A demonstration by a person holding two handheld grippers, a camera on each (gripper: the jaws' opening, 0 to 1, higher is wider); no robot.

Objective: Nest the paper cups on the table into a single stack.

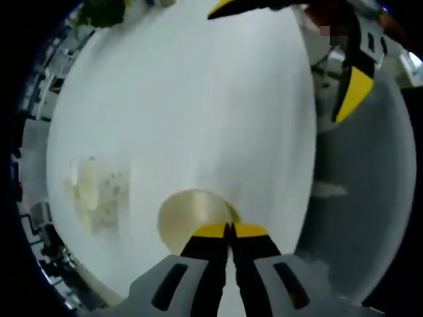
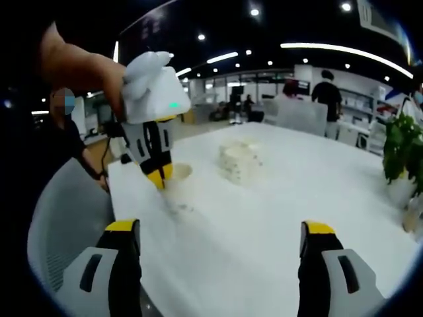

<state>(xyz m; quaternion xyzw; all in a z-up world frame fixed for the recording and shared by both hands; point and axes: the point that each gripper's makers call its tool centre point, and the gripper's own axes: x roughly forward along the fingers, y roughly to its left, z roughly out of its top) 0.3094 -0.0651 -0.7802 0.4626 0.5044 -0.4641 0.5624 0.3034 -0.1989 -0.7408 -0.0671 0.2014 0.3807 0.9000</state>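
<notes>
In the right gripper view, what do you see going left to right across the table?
Left gripper on a paper cup → stack of paper cups → green plant.

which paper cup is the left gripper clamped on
The upright cup at the left gripper, rim pinched between its shut jaws. The speckled cup lies apart, on its side.

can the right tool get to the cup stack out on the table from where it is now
Probably yes. The right tool is open and faces the cup stack across bare table; the left tool sits off to the side at another cup.
</notes>
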